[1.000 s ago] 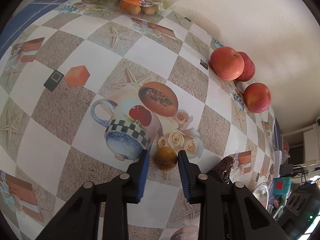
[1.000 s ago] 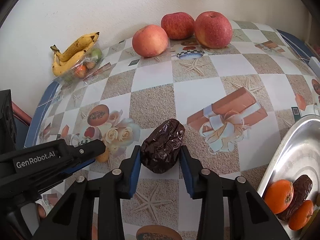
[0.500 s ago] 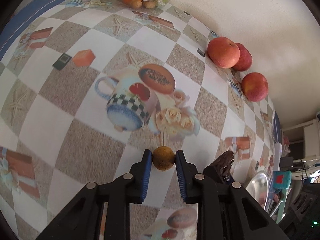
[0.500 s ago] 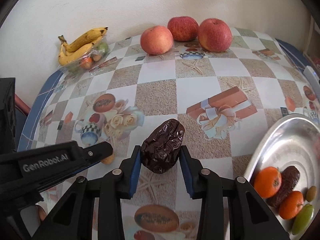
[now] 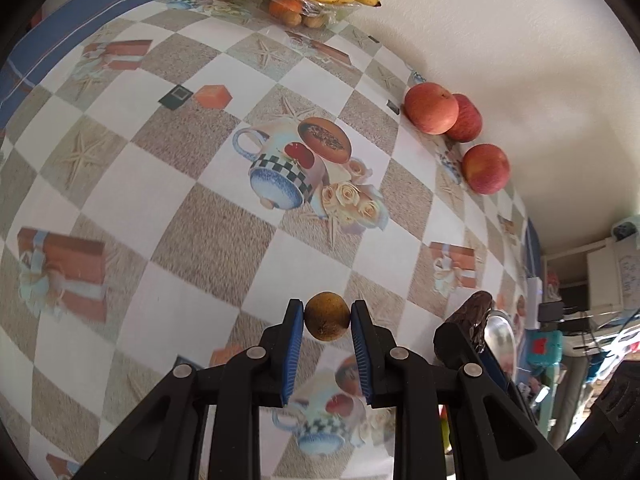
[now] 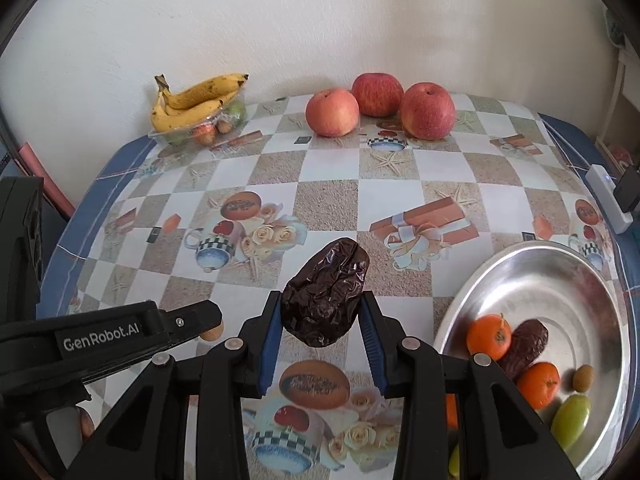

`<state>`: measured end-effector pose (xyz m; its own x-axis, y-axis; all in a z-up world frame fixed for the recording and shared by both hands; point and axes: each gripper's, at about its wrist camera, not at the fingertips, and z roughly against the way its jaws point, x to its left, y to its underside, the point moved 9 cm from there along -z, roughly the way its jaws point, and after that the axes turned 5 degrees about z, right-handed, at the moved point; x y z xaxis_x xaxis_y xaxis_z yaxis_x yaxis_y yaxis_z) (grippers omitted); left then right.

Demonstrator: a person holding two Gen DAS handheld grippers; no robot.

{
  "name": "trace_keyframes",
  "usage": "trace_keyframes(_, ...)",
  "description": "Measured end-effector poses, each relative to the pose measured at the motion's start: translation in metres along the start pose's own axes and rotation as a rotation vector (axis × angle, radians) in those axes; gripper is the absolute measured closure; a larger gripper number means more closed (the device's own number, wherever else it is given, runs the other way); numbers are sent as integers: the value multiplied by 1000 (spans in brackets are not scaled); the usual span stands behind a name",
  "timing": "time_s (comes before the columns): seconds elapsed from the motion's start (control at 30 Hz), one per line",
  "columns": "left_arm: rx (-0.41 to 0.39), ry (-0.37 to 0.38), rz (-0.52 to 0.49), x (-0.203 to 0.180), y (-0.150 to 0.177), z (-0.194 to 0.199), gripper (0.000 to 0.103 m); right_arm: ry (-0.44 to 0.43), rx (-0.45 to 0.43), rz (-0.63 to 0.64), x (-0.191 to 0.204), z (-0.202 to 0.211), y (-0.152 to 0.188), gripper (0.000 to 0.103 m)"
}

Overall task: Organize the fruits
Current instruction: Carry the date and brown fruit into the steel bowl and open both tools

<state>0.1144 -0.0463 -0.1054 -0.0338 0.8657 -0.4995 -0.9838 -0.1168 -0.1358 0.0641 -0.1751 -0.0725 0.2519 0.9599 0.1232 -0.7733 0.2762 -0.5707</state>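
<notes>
My left gripper is shut on a small round brown fruit and holds it above the patterned tablecloth. My right gripper is shut on a large dark wrinkled date, also held off the table; the date shows at the lower right of the left wrist view. A silver metal bowl at the right holds two small oranges, another date and small green fruits. The left gripper with its brown fruit appears to the left of my right one.
Three red apples stand by the back wall. A clear tray with bananas and small fruits sits at the back left corner. A white power strip lies at the right table edge. Shelves and clutter lie beyond the table.
The left gripper closed on the brown fruit and lifted it off the table. Both grippers have risen and pulled back; the bowl has come further into the right wrist view.
</notes>
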Motion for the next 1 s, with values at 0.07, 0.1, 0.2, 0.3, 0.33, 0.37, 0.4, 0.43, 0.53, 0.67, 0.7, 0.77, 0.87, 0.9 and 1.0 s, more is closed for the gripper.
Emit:
trace_keyframes(0.07, 0, 12, 4, 0, 2, 4, 77, -6, -8, -3, 1, 7, 1, 64)
trace_keyframes(0.1, -1, 10, 1, 0, 4, 6, 77, -6, -15, -1, 1, 11, 1, 64)
trace_keyframes(0.2, 5, 8, -8, 1, 12, 8, 77, -1, -25, 6, 1, 19, 2, 64)
trace_keyframes(0.3, 21, 23, -14, -3, 22, 8, 77, 5, -17, 5, -1, 23, 7, 64)
trace_keyframes(0.33, 24, 24, -21, -5, 26, 8, 77, 10, -9, 5, -2, 23, 9, 64)
trace_keyframes(0.37, 25, 23, -31, -7, 29, 9, 77, 16, -2, 5, -3, 24, 12, 64)
trace_keyframes(0.4, 27, 22, -39, -9, 32, 9, 77, 24, 9, 4, -5, 24, 15, 64)
trace_keyframes(0.43, 30, 20, -47, -11, 36, 8, 77, 27, 16, 1, -7, 24, 17, 64)
trace_keyframes(0.53, 40, 21, -66, -16, 45, 7, 77, 35, 30, -21, -17, 26, 24, 64)
trace_keyframes(0.67, 54, 44, -80, -25, 55, 7, 77, 52, 38, -42, -29, 32, 30, 64)
trace_keyframes(0.7, 54, 42, -92, -27, 57, 7, 77, 56, 39, -45, -33, 33, 31, 64)
trace_keyframes(0.77, 57, 43, -115, -34, 63, 7, 77, 71, 39, -46, -40, 37, 32, 64)
trace_keyframes(0.87, 65, 46, -142, -43, 70, 3, 77, 85, 40, -49, -51, 41, 34, 64)
trace_keyframes(0.9, 68, 47, -150, -46, 73, 2, 77, 94, 42, -53, -56, 42, 35, 64)
trace_keyframes(1.0, 83, 55, -198, -60, 85, -3, 77, 124, 51, -80, -76, 47, 39, 63)
